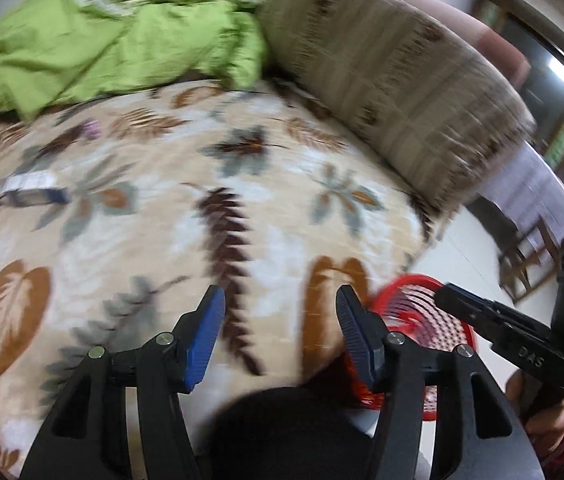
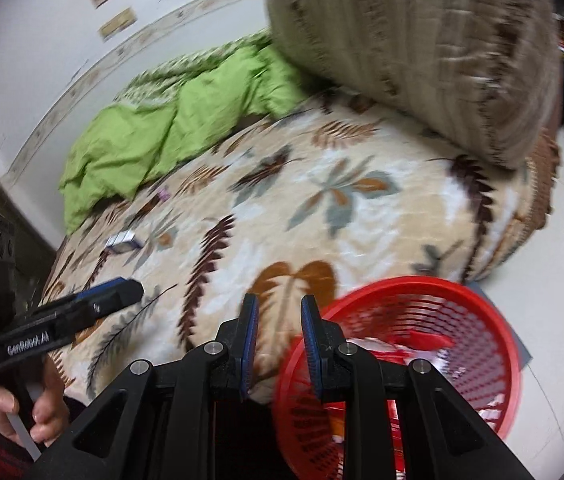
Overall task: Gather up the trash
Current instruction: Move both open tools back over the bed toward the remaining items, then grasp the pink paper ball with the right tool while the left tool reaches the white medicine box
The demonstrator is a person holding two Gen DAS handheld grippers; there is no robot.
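Observation:
A small blue and white wrapper (image 1: 32, 190) lies on the leaf-patterned bedspread (image 1: 186, 216) at the left; it also shows in the right wrist view (image 2: 122, 242). A red mesh basket (image 2: 421, 356) stands on the floor beside the bed, with some trash inside; it shows in the left wrist view (image 1: 421, 320) too. My left gripper (image 1: 280, 336) is open and empty above the bed's near edge. My right gripper (image 2: 280, 344) is partly open and empty, over the basket's left rim. Both views are motion-blurred.
A green crumpled blanket (image 1: 114, 44) lies at the far side of the bed. A rolled brown patterned quilt (image 1: 393, 72) lies along the right side. White floor (image 2: 561, 248) runs right of the bed. A chair (image 1: 529, 256) stands further off.

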